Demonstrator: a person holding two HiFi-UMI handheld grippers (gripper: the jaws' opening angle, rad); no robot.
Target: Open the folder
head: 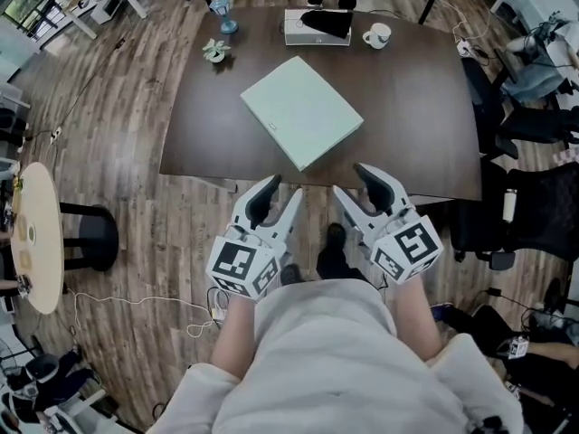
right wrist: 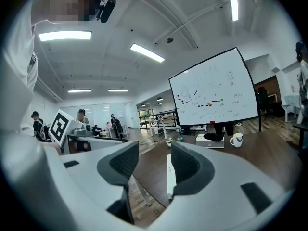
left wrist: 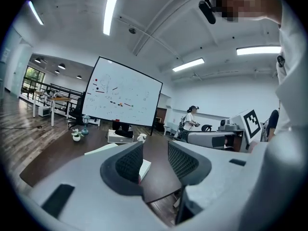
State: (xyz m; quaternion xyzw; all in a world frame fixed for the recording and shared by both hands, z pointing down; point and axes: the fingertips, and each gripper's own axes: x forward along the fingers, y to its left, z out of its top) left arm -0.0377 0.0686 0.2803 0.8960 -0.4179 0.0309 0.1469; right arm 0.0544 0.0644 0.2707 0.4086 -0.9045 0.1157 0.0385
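A pale green folder (head: 302, 111) lies closed and flat on the dark brown table (head: 416, 125), turned at an angle. Both grippers hover short of the table's near edge, apart from the folder. My left gripper (head: 282, 193) is open with nothing between its jaws; in the left gripper view (left wrist: 155, 160) the folder (left wrist: 103, 149) shows beyond its left jaw. My right gripper (head: 355, 181) is also open and empty. In the right gripper view (right wrist: 155, 162) the folder's edge (right wrist: 169, 174) shows between the jaws, farther off on the table.
At the table's far edge stand a white box (head: 317, 27) with a black item on it, a white mug (head: 377, 35), a small potted plant (head: 215, 51) and a blue ornament (head: 223, 12). Office chairs (head: 543, 206) stand right; a round table (head: 41, 233) left.
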